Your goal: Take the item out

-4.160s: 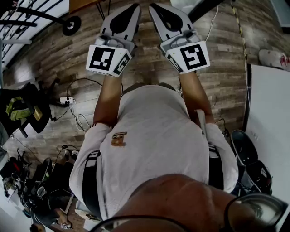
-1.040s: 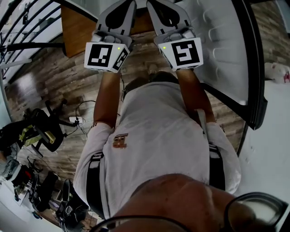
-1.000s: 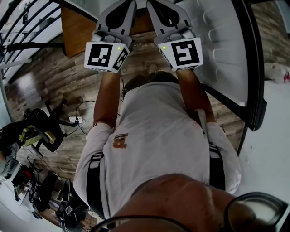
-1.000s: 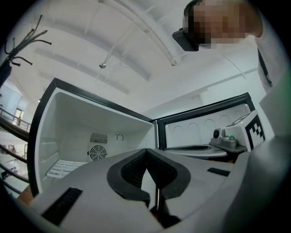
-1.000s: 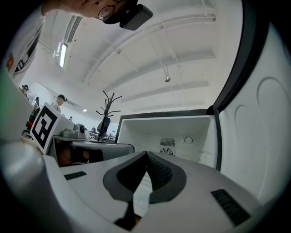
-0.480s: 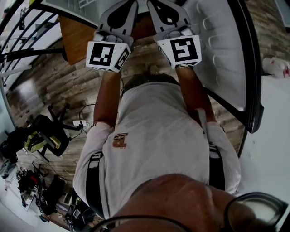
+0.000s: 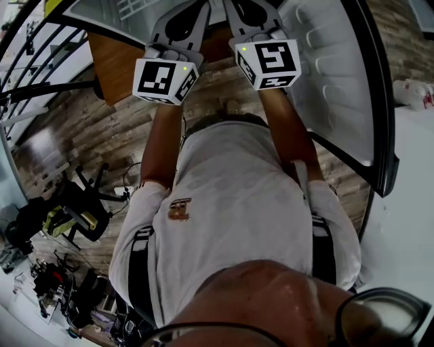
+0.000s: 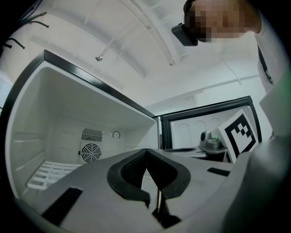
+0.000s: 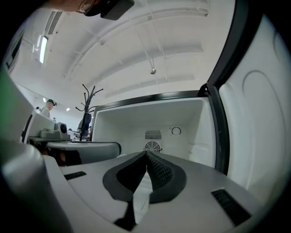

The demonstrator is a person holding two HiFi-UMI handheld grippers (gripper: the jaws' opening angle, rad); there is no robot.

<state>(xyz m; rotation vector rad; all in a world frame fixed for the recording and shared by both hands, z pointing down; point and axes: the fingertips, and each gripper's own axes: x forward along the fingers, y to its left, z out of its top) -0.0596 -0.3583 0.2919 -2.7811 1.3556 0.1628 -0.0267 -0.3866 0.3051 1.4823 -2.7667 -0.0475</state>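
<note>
An open fridge [image 9: 136, 119] stands in front of me, white inside, with a round fan grille [image 9: 153, 146] and a dial [image 9: 176, 131] on its back wall. In the left gripper view a white wire shelf [image 8: 45, 173] lies low in the compartment. I see no item inside. My left gripper [image 8: 146, 151] is shut with nothing between its pads. My right gripper [image 9: 146, 153] is shut and empty too. In the head view both are held out side by side, the left gripper [image 7: 196, 8] and the right gripper [image 7: 234, 7], their tips at the top edge.
The fridge door [image 7: 332, 68] hangs open at my right, its moulded inner face [image 9: 261, 113] close to the right gripper. A wooden cabinet [image 7: 119, 54] is left of the fridge. A chair [image 7: 68, 210] and cables lie on the plank floor behind. A coat stand [image 9: 88, 102] and a person [image 9: 47, 108] are far left.
Both grippers have moved up and forward in the head view. The open fridge and its door have come into view, where four seconds ago there was only floor.
</note>
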